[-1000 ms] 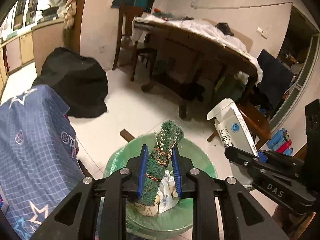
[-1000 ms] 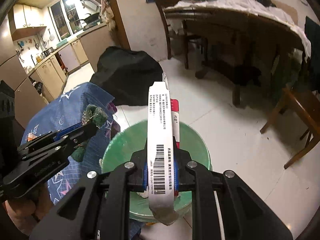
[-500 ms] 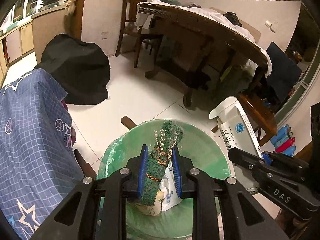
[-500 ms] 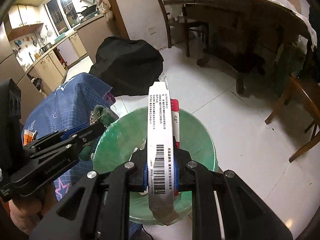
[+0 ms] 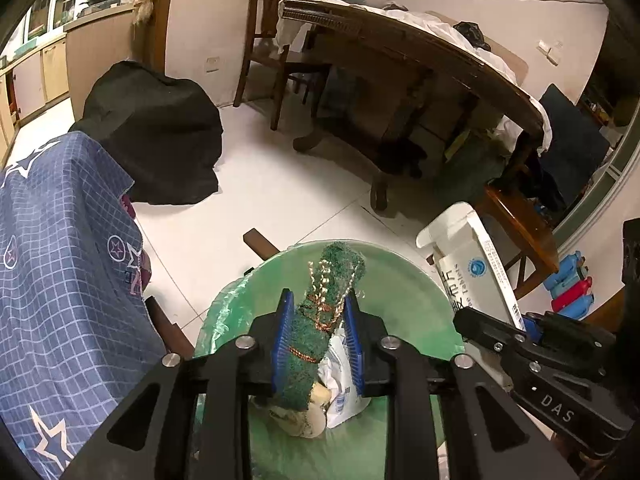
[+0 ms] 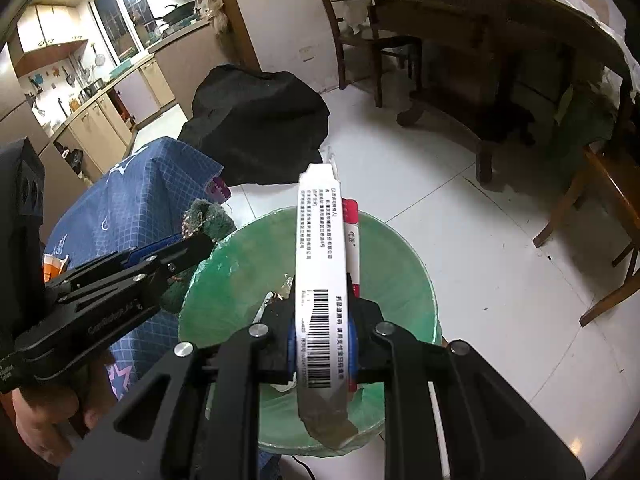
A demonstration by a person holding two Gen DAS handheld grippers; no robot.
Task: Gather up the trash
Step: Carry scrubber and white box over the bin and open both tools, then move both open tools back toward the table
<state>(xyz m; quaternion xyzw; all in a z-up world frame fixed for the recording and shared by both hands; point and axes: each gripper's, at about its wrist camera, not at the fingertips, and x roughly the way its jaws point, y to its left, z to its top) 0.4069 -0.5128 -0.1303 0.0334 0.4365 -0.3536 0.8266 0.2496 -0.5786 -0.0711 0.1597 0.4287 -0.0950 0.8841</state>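
1. Bin, green-lined, on the white floor; crumpled paper inside.
2. Medicine box, white, clamped in the right gripper over the bin.
3. Green scouring pad, above the bin between the left gripper jaws, which have just been opening; right pad clear of it.

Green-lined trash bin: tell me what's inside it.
Inside the green-lined trash bin, crumpled white paper and a pale scrap lie at the bottom. The green scouring pad and gripper hide whatever else is there.
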